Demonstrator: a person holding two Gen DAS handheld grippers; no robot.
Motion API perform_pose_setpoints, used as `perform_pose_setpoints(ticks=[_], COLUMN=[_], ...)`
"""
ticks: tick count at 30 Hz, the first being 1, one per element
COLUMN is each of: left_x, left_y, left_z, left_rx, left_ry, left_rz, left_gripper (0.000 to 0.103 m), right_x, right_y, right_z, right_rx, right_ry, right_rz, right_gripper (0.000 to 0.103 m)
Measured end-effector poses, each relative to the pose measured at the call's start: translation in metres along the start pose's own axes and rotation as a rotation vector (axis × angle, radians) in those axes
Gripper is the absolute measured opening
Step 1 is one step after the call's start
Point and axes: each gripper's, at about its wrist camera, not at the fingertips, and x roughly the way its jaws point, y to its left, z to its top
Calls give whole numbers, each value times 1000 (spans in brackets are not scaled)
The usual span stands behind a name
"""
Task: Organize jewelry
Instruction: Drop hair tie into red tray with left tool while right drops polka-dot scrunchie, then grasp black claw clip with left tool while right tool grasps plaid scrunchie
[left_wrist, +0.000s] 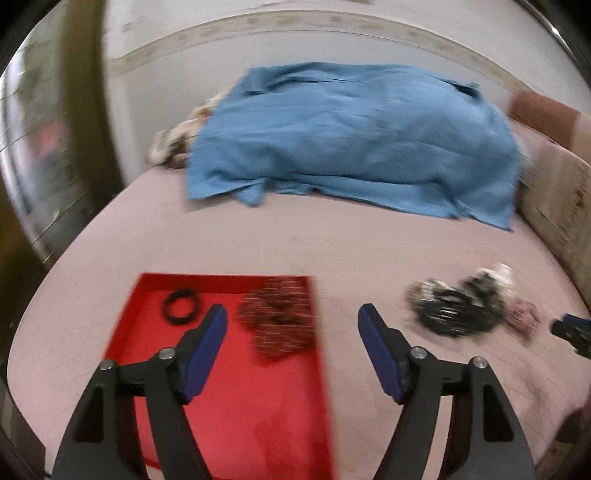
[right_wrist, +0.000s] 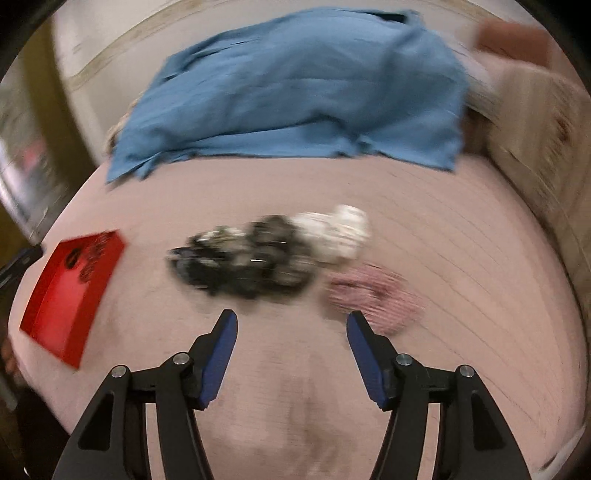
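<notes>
A red tray (left_wrist: 229, 398) lies on the pink bed and holds a black ring band (left_wrist: 181, 302) and a dark red scrunchie (left_wrist: 279, 321). My left gripper (left_wrist: 291, 317) is open and empty above the tray's right edge. To its right lies a blurred pile of black, white and pink scrunchies (left_wrist: 461, 302). In the right wrist view the pile (right_wrist: 255, 254) has a white piece (right_wrist: 340, 232) and a pink piece (right_wrist: 373, 295). My right gripper (right_wrist: 291, 325) is open and empty just in front of the pile. The tray (right_wrist: 70, 295) shows at the left there.
A blue cloth (left_wrist: 351, 140) covers a heap at the far side of the bed (left_wrist: 332, 243). A patterned fabric (left_wrist: 173, 140) sticks out at its left. A wooden headboard (left_wrist: 557, 195) runs along the right. The bed's left edge drops off beside the tray.
</notes>
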Motion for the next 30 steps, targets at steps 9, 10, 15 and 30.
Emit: perform_pose_setpoints(ticks=[9,10,15,30], left_x=[30,34,69,154], left_y=[-92,-98,-113,-127], left_z=[-6,-9,-16,-19], left_rx=[63,65,-2,-228], left_ry=[147,162,261,415], left_rz=[-148,-150,-178,-310], left_gripper=[73,73,73,73], right_x=[11,15,32,65], right_y=[-60,-63,-76,-97], right_z=[-13,-14,-12,1], right_rx=[132,131,124,204], right_ry=[-36,-39,-65,-60], right_rz=[7,6,6,94], right_gripper=[66,66,66,69])
